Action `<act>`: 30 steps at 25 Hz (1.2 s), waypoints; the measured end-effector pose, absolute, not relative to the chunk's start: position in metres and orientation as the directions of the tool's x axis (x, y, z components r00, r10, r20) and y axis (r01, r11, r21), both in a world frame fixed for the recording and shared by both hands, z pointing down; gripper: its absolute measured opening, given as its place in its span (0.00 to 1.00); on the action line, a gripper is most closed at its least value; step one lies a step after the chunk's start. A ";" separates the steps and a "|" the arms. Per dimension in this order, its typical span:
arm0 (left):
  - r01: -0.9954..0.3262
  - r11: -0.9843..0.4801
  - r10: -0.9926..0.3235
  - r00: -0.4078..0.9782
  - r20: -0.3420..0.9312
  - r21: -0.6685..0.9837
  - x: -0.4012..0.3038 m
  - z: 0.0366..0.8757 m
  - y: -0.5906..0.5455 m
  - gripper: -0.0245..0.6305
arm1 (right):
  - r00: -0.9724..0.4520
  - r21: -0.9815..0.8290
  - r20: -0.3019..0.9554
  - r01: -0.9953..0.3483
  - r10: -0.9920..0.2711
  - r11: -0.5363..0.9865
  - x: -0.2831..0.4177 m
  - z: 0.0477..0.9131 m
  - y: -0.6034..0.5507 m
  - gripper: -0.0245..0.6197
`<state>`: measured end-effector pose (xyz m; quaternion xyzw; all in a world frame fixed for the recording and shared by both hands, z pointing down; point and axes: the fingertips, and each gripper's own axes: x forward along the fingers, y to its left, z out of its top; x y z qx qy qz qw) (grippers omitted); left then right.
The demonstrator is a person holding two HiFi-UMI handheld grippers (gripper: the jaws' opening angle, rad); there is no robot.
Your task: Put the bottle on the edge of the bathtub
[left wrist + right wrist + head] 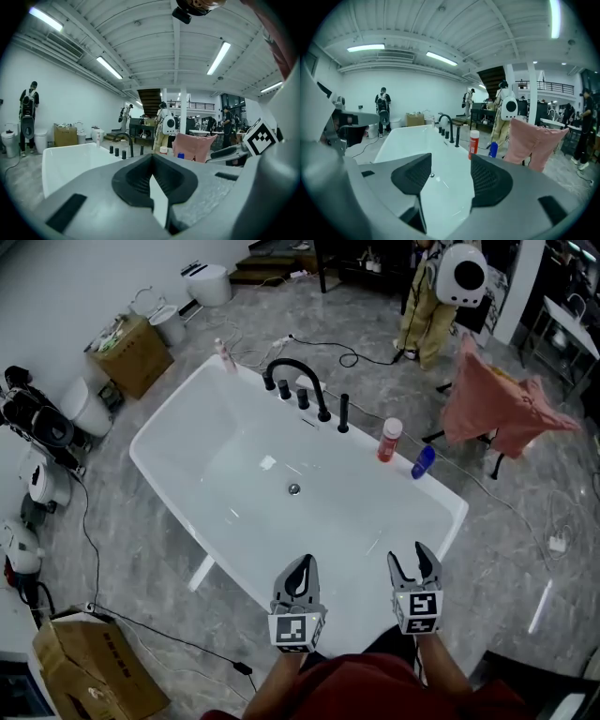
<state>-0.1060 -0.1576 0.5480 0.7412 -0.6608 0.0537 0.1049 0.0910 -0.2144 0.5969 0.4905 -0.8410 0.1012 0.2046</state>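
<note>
**Q:** Where does the bottle stand?

**A:** A red bottle [390, 440] with a white cap stands upright on the far rim of the white bathtub [173, 425]. It is across the basin, straight ahead of the right gripper [415, 562]. A blue bottle [423, 462] sits on the same rim, just to the red one's right. Neither gripper touches either bottle.

**Q:** And the grippers?

**A:** Both hang over the near edge of the tub, side by side. The right gripper's jaws are spread, with only the tub's white basin showing between them. The left gripper [298, 570] has its jaws pressed together on nothing.

**Q:** What lies around them?

**A:** Left of the red bottle, ahead of the left gripper, a black faucet [295, 376] arches over the far rim. Beyond the bottles, to the right gripper's far right, hangs a pink cloth [497, 404]. Far off to the left gripper's left, a cardboard box [131, 354] stands on the grey floor.
</note>
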 end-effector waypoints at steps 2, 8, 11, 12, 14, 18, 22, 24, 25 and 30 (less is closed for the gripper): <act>-0.991 -0.111 -0.974 0.124 0.190 0.077 -0.118 0.527 -0.145 0.04 | -0.442 0.041 0.391 -0.868 -0.808 0.494 0.080 0.563 -0.203 0.44; -0.990 -0.140 -0.987 0.141 0.073 0.028 -0.145 0.465 -0.121 0.04 | -0.443 0.116 0.216 -0.873 -0.870 0.474 0.057 0.475 -0.179 0.44; -0.988 -0.152 -0.988 0.152 0.000 0.002 -0.152 0.434 -0.113 0.04 | -0.440 0.140 0.139 -0.878 -0.887 0.457 0.049 0.440 -0.167 0.44; -0.988 -0.156 -0.988 0.156 -0.013 -0.009 -0.154 0.427 -0.111 0.04 | -0.436 0.149 0.115 -0.881 -0.892 0.450 0.048 0.430 -0.164 0.44; -0.986 -0.163 -0.986 0.164 -0.032 -0.032 -0.156 0.416 -0.106 0.04 | -0.430 0.162 0.081 -0.884 -0.899 0.438 0.046 0.417 -0.158 0.44; -0.983 -0.178 -0.981 0.181 -0.068 -0.049 -0.156 0.403 -0.098 0.04 | -0.417 0.164 0.057 -0.892 -0.907 0.421 0.048 0.408 -0.148 0.44; -0.983 -0.176 -0.981 0.179 -0.069 -0.046 -0.160 0.396 -0.093 0.04 | -0.416 0.145 0.044 -0.897 -0.908 0.417 0.047 0.398 -0.143 0.43; -0.983 -0.178 -0.981 0.181 -0.063 -0.043 -0.157 0.397 -0.092 0.04 | -0.413 0.148 0.041 -0.898 -0.910 0.415 0.050 0.397 -0.140 0.41; -0.983 -0.181 -0.981 0.184 -0.064 -0.042 -0.155 0.397 -0.092 0.04 | -0.412 0.149 0.040 -0.898 -0.910 0.413 0.052 0.398 -0.139 0.38; -0.976 -0.211 -0.975 0.214 -0.058 -0.057 -0.142 0.394 -0.094 0.04 | -0.397 0.143 0.037 -0.906 -0.917 0.398 0.064 0.395 -0.138 0.25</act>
